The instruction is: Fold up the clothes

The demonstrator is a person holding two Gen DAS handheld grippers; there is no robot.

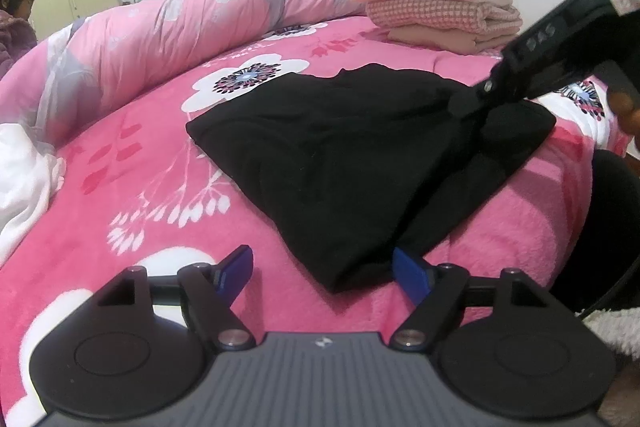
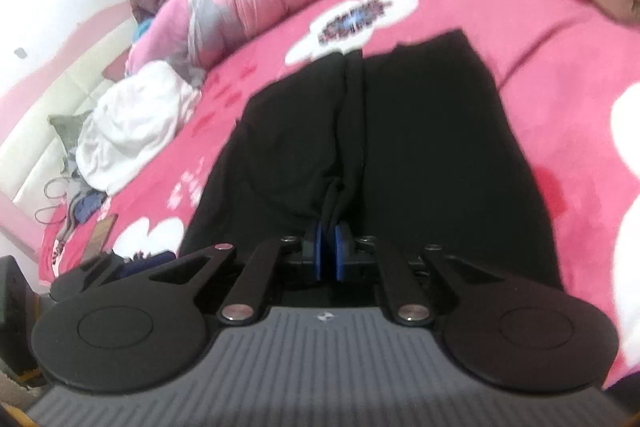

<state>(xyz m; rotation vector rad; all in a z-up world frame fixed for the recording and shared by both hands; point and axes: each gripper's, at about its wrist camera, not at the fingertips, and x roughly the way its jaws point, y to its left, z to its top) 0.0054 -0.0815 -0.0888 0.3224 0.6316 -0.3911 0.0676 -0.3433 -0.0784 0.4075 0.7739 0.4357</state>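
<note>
Two grippers work one black garment, which lies flat on the pink floral blanket near its front edge.

1. Right gripper: the blue pads are drawn together with a pinched ridge of black cloth between them. In the left wrist view the same gripper bites the garment at its right side, and the fabric gathers into a small knot there. Confirm the bite holds every layer of the fold, not the top layer alone, before lifting.

2. Left gripper: the jaws stand wide apart and hold nothing. The near corner of the garment sits between the two blue pads, by the right one. Judged step: close here on that corner so both ends of the edge are controlled.

3. Lift both grips together and level, carry the edge across toward the far side, and lay it down so the edges meet. An uneven lift would likely skew the fold or drag the plush blanket.

4. Keep the path clear of the folded stack behind the garment, the rolled pink quilt and the white cloth at left.
</note>
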